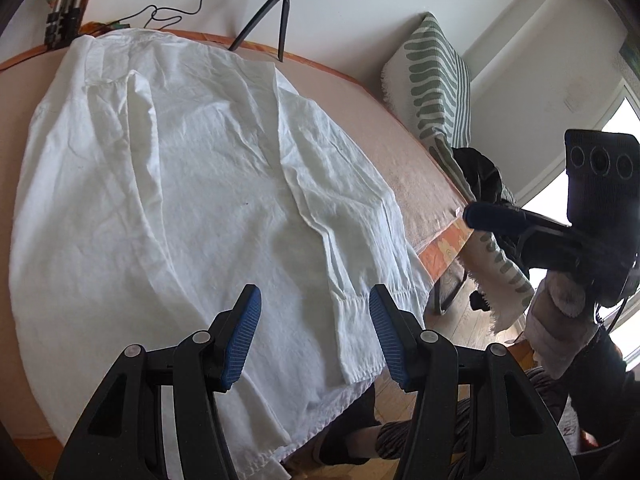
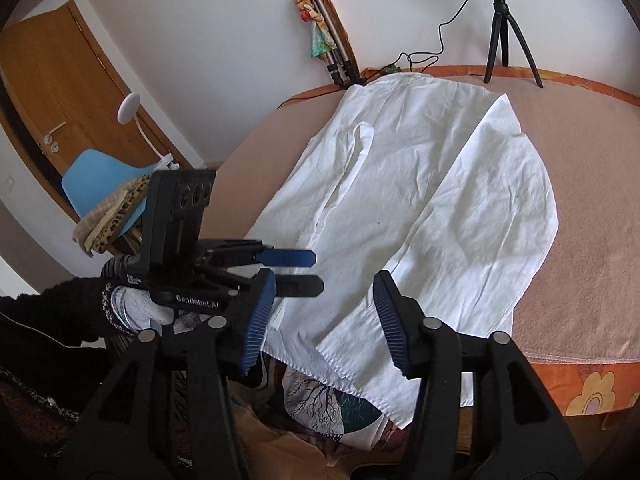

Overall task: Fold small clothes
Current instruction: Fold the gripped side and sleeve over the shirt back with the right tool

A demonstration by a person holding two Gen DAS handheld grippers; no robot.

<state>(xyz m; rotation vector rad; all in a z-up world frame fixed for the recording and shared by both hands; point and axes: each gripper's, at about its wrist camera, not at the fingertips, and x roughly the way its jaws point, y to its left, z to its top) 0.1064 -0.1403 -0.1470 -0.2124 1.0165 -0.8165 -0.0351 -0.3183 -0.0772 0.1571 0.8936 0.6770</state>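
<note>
Left wrist view: the white garment (image 1: 192, 184) lies spread on the table (image 1: 404, 152), which is covered in a peach cloth, with both side panels folded in over its middle. Its near hem hangs over the table's front edge and is partly hidden behind the left gripper (image 1: 316, 332). That gripper's blue pads stand apart above the hem, nothing between them, not touching the garment. The right gripper (image 1: 480, 216) is beyond the table's right corner; only one blue fingertip shows clearly, so its spread cannot be judged here. A gloved hand (image 1: 560, 300) holds it. A tripod (image 1: 276, 12) stands at the table's far edge, its ring light cut off by the frame.

Right wrist view: the right gripper (image 2: 324, 320) hovers over the garment's (image 2: 432, 184) near hem, pads spread, empty. The left gripper (image 2: 296, 270) is seen side-on at the garment's left edge, fingers parted; whether they touch the cloth is unclear. Below the hem, a printed fabric (image 2: 332, 408) is mostly hidden.
</note>
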